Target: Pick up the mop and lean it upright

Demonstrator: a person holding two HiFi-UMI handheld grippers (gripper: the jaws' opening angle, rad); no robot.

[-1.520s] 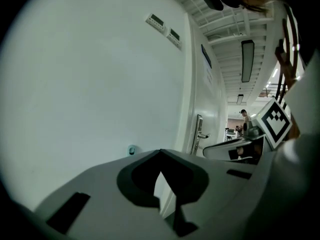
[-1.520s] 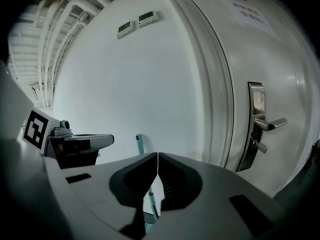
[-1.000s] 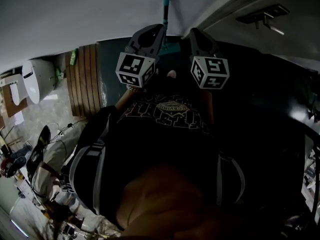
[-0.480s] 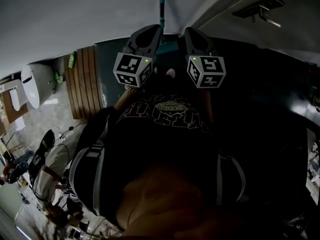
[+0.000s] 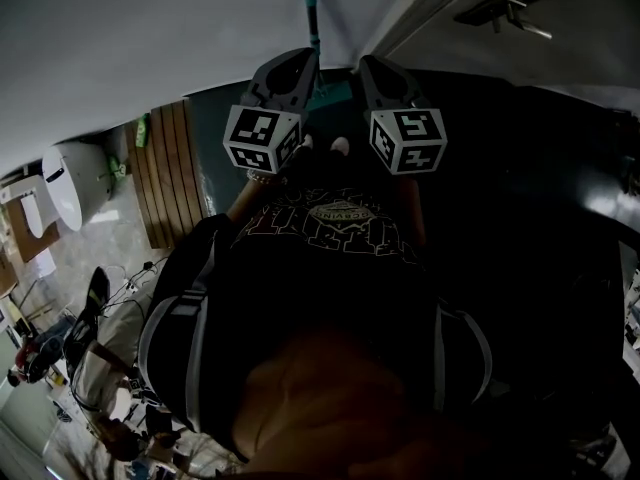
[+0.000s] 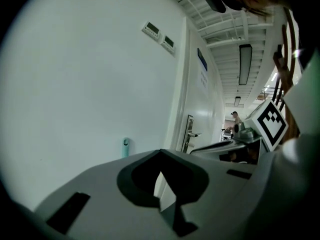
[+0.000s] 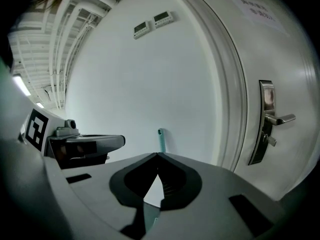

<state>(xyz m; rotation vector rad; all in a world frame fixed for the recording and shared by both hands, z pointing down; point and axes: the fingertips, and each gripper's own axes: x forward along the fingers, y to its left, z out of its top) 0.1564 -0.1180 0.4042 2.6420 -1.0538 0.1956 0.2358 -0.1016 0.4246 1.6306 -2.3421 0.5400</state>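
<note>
The mop's teal handle (image 5: 312,13) stands upright against the white wall (image 5: 180,28), and its teal head (image 5: 338,92) rests on the dark floor between my two grippers. In the head view my left gripper (image 5: 307,56) is just left of the handle and my right gripper (image 5: 366,62) just right of it. The handle's top (image 6: 125,147) shows above the left gripper's (image 6: 160,152) jaws, which meet at the tips with nothing between them. My right gripper (image 7: 157,155) is likewise shut and empty, with the handle (image 7: 161,140) rising behind its tips.
A white door with a metal lever handle (image 7: 271,118) stands right of the mop. A wooden slatted mat (image 5: 170,163) and a white toilet (image 5: 68,168) lie to the left. The person's torso fills the lower head view. Wall control panels (image 7: 153,24) hang high up.
The head view has shifted a little, so mop and grippers sit slightly further left in the picture. The grippers and the mop keep their places relative to one another.
</note>
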